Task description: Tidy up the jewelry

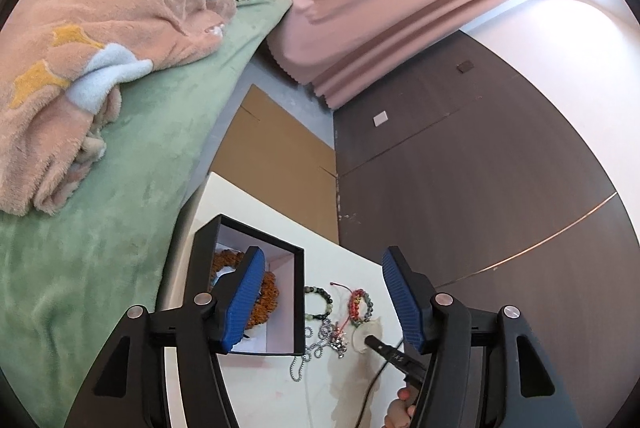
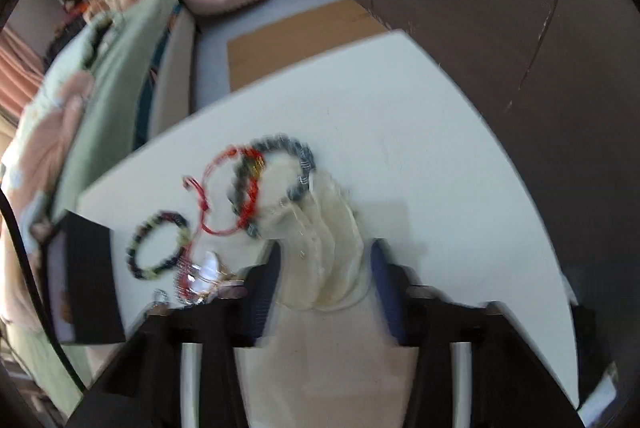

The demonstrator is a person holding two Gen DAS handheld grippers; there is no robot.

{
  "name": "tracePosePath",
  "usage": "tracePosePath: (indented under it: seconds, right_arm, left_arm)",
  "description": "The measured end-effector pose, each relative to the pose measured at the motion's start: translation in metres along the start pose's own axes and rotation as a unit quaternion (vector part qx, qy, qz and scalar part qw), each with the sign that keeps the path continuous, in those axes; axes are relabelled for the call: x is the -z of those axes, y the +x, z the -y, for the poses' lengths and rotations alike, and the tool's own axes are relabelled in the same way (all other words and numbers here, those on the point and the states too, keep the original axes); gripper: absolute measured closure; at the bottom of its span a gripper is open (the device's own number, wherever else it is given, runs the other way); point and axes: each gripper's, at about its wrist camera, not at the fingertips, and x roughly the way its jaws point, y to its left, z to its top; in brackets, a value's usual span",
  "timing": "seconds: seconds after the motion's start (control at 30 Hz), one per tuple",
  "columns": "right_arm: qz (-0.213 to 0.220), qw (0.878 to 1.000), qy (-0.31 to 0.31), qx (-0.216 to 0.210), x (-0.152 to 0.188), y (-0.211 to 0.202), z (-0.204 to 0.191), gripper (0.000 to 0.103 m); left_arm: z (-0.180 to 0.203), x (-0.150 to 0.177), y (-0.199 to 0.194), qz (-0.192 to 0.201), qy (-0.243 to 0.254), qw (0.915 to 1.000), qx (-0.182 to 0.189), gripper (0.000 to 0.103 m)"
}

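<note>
White counter [image 1: 264, 388] beside a green bed [image 1: 100, 268], pink curtain [image 1: 380, 8], dark wall panels [image 1: 480, 188], bracelets [image 2: 248, 184] loose near black box [image 1: 298, 292], left hand-held gripper [image 1: 324, 304] released, right hand-held gripper [image 2: 324, 268] clenched on a pale ring [image 2: 320, 240].

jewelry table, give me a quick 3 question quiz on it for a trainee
1. True or false: the black box already holds an orange beaded piece.
2. Which tool's jaws stand apart with nothing between them: left or right?
3. What is the right tool shut on? A) silver chain B) pale translucent pouch C) red cord bracelet

Key: 1 true; 2 left; 3 B
</note>
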Motion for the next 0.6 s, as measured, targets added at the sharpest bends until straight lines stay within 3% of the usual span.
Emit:
tracePosePath:
  seconds: [0.13,0.33,0.5,0.6]
  right_arm:
    - [0.033,0.997,0.019,-0.072,-0.001,-0.020,0.001,0.100]
    - [0.066,0.982,0.013,-0.176,0.004,-0.049,-0.019,0.100]
    - [0.067,0.967,0.000,-0.245,0.012,-0.055,-0.048,0.100]
    - [0.065,0.957,-0.010,-0.281,0.016,-0.056,-0.066,0.100]
  left_arm:
    - [-0.003,-0.001,-0.004,0.007,-0.003,0.9999,-0.011,0.041]
    - [-0.005,-0.001,0.000,0.001,-0.005,0.9997,-0.025,0.040]
    - [-0.006,-0.001,0.001,0.012,-0.010,0.9993,-0.033,0.021]
    - [-0.008,-0.003,0.001,0.019,-0.014,0.9991,-0.036,0.018]
